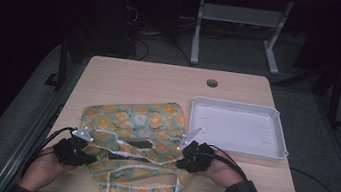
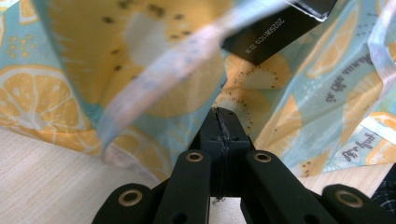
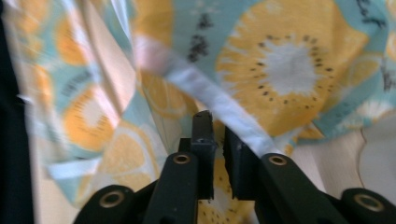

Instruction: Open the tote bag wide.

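Because this fruit-print bag (image 1: 135, 136) looks limp and light, your left gripper (image 2: 219, 114) and right gripper (image 3: 215, 122) both pinch its rim, where hemmed fabric gives firmest purchase.

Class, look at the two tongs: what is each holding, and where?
Both the left tongs and right tongs pinch the fruit-print bag at its opening's edge.

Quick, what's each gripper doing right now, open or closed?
Left gripper: closed on the fruit-print bag.
Right gripper: jaws nearly together at the bag's edge; grip cannot be told.
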